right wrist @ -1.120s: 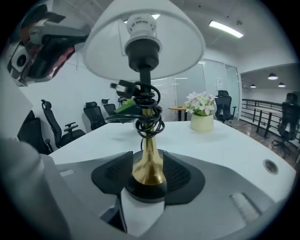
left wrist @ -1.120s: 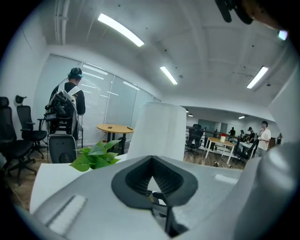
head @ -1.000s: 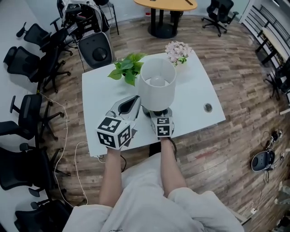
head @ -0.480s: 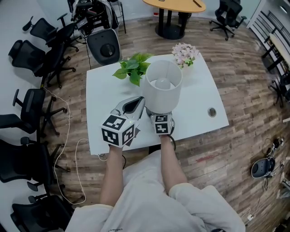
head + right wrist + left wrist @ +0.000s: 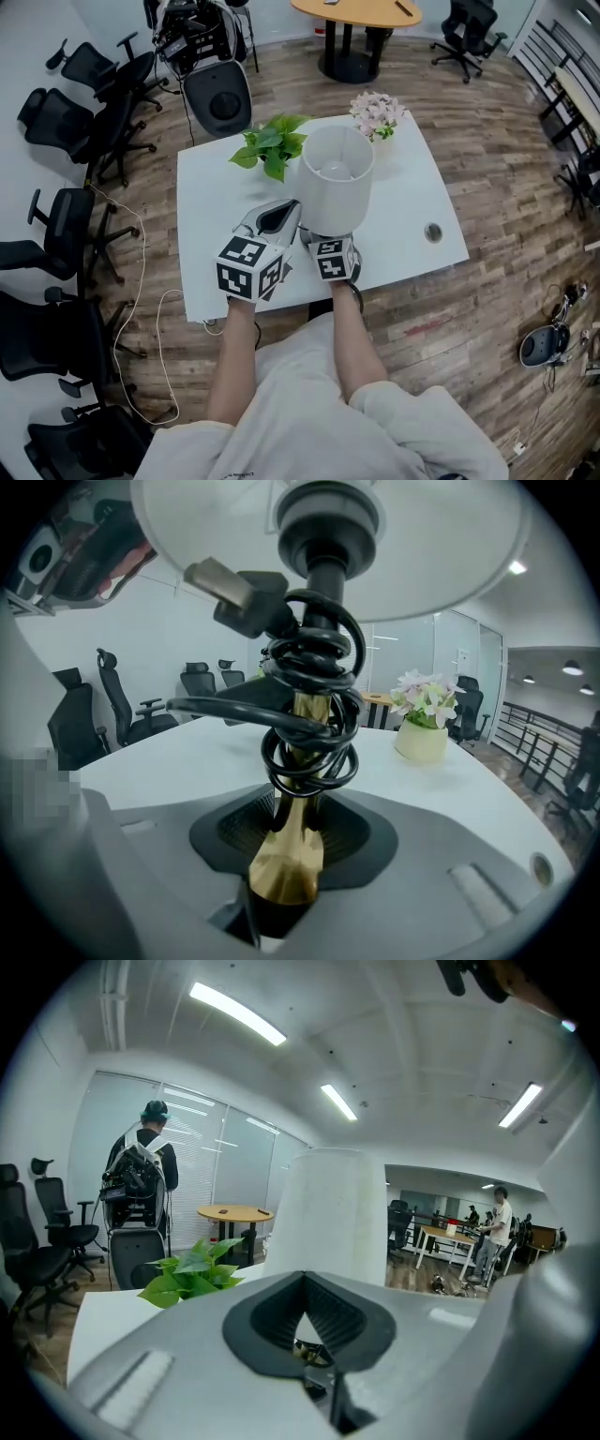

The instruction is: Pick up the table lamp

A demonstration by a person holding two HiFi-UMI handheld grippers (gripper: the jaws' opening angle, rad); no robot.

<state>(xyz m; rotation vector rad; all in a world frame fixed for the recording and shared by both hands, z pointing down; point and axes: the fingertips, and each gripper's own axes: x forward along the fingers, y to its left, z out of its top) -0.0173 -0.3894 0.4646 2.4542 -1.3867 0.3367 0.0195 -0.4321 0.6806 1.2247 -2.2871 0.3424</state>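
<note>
Table lamp (image 5: 336, 187), white shade, brass stem (image 5: 302, 803) wrapped in cord (image 5: 314, 714), at worktop's (image 5: 216, 202) front edge; your right claw (image 5: 281, 878) clamps the stem, left claw (image 5: 317, 1340) closed, empty.

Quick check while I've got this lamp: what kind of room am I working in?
Most likely an open-plan office: black swivel chairs crowd the left side, a round wooden meeting table stands beyond the white table, and strip ceiling lights run overhead.
</note>
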